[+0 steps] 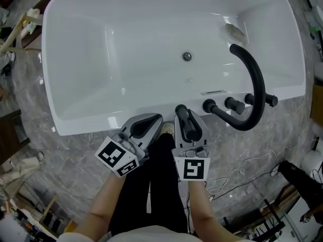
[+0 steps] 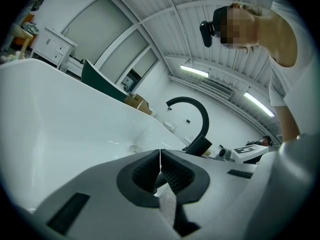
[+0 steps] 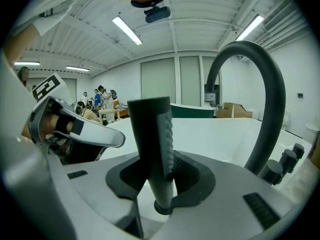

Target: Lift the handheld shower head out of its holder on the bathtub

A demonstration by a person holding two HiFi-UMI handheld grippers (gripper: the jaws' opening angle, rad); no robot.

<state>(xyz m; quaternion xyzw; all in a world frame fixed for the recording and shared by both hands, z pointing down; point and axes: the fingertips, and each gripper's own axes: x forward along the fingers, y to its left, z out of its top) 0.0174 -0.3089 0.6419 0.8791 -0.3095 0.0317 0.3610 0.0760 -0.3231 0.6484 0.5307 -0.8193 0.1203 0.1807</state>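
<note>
Your right gripper (image 3: 161,180) is squeezing the shower head (image 3: 150,134); your left gripper (image 2: 160,170) is closed with nothing in it; keep the squeeze tight and lift straight up, slowly.

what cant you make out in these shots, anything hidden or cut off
- Holder under the shower head: in the head view the right claw covers it; in the right gripper view the claw's own body cuts it off.
- Whether both pads press on the shower head: in the right gripper view its handle covers the left pad.
- People in the background: right gripper view, too small to tell what they do.
</note>
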